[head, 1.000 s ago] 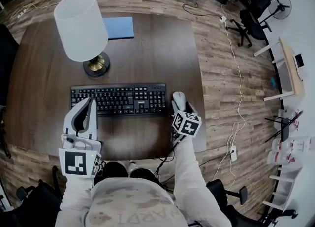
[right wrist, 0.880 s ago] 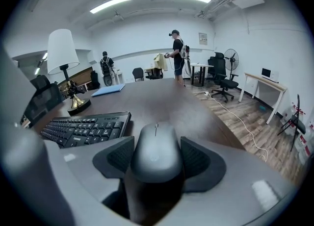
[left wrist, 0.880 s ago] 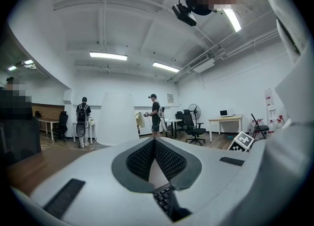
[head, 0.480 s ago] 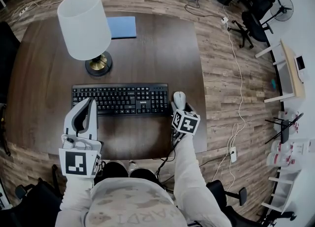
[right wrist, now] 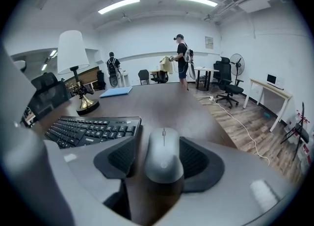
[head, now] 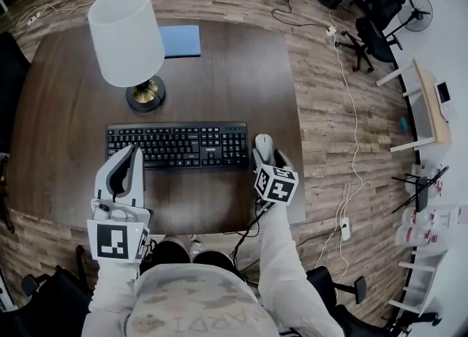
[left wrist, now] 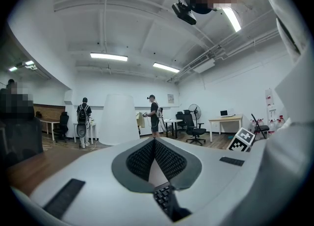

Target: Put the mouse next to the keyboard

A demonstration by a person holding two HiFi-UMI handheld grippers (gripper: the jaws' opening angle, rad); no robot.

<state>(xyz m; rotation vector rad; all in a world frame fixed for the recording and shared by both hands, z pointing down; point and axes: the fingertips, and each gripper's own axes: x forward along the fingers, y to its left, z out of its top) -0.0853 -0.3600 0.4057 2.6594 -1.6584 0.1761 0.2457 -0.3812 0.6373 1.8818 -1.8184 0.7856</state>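
A grey mouse (head: pixel 264 143) lies on the dark wooden table (head: pixel 234 72), just right of the black keyboard (head: pixel 178 145). My right gripper (head: pixel 269 157) stands open around its rear half, the jaws on either side. In the right gripper view the mouse (right wrist: pixel 163 144) sits between the pads of the right gripper (right wrist: pixel 161 157), with a sliver of table showing on its left side, and the keyboard (right wrist: pixel 91 129) lies to the left. My left gripper (head: pixel 134 151) is shut and empty, hovering over the keyboard's front left corner. The left gripper (left wrist: pixel 154 141) has its pads meeting at the tip.
A lamp with a white shade (head: pixel 128 36) and a brass base (head: pixel 145 96) stands behind the keyboard. A blue pad (head: pixel 179 41) lies at the table's far edge. The table's right edge (head: pixel 301 145) runs close to the mouse. Office chairs and people are farther off.
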